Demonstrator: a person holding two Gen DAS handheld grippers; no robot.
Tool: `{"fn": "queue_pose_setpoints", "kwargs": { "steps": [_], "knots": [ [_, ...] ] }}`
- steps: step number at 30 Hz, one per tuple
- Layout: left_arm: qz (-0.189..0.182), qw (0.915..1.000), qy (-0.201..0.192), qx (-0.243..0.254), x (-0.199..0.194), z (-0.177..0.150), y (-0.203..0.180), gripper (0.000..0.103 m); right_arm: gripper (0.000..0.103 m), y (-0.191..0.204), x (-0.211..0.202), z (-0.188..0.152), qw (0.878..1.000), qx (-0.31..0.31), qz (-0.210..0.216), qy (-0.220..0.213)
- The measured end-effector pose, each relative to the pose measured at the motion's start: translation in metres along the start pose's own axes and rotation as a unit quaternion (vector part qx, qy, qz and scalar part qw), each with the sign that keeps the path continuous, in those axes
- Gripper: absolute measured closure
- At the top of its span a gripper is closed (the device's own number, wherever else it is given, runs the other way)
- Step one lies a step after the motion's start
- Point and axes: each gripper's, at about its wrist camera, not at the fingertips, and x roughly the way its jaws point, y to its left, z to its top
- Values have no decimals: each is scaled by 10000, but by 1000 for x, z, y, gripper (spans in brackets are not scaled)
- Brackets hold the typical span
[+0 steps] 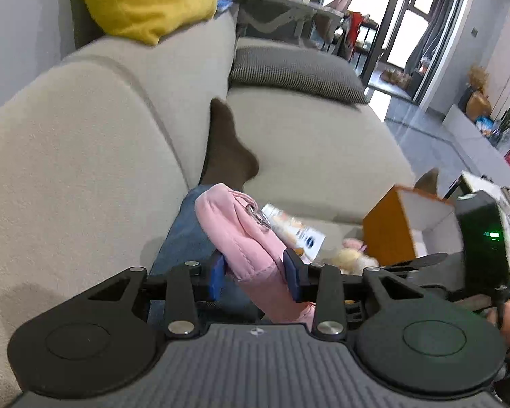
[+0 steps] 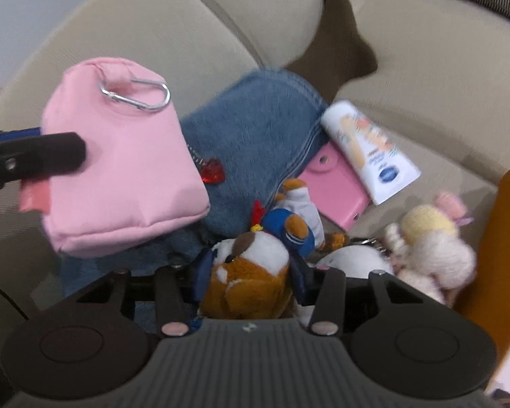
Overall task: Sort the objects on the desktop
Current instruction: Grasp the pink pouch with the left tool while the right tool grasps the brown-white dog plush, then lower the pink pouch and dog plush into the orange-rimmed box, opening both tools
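Observation:
My left gripper (image 1: 255, 272) is shut on a pink fabric pouch (image 1: 241, 238), which it holds up in the air by its lower end. In the right wrist view the pouch (image 2: 119, 176) hangs at the left with a silver carabiner (image 2: 136, 97) on top, and one left finger (image 2: 57, 156) lies across it. My right gripper (image 2: 251, 278) is shut on a brown and white plush toy (image 2: 251, 272) in blue clothing. The toy fills the gap between the blue pads and lies against a person's denim-clad leg (image 2: 255, 136) on the beige sofa (image 2: 425, 68).
A white lotion tube (image 2: 370, 149), a flat pink case (image 2: 336, 187) and a cream plush toy (image 2: 431, 244) lie on the sofa seat. An orange and white box (image 1: 391, 234) stands at the right. A brown-socked foot (image 1: 227, 146), a grey pillow (image 1: 295, 71) and a yellow cushion (image 1: 146, 0) lie farther back.

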Motion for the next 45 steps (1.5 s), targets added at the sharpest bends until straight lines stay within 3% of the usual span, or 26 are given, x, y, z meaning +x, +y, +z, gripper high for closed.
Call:
{"fn": "queue_pose_setpoints", "kwargs": {
  "steps": [8,16,20,25,28,33,36,39,45],
  "knots": [
    [-418,9968,-577,370,-23,32,-51,63,54,-10,-96,0,9929,-325,-232,-1122],
    [-1298,9857,-248,1050,30,59,-145,63,54,-94,-173,-22,9742,-77,-1323,-1827],
    [-1658,9751,272,1448,84,60,-194,63,54,-145,-177,-35,9657,-20,-1969,-1693],
    [-1747,9613,1014,1876,160,48,-248,63,54,-196,-161,-39,9662,91,-2268,-1222],
    [-1650,9560,1310,2042,192,33,-269,63,54,-217,-139,-36,9670,-15,-2334,-1018],
    [-1633,9454,1823,2151,233,21,-285,64,54,-242,-121,-42,9750,161,-2062,-807],
    [-1630,9396,1928,2311,249,20,-292,64,54,-248,-116,-48,9759,172,-2063,-695],
    [-1688,9389,1994,2243,262,18,-291,64,53,-256,-109,-49,9756,294,-2098,-570],
    [-1736,9374,1991,2270,273,21,-294,65,50,-249,-96,-50,9707,-79,-2373,-359]
  ]
}}
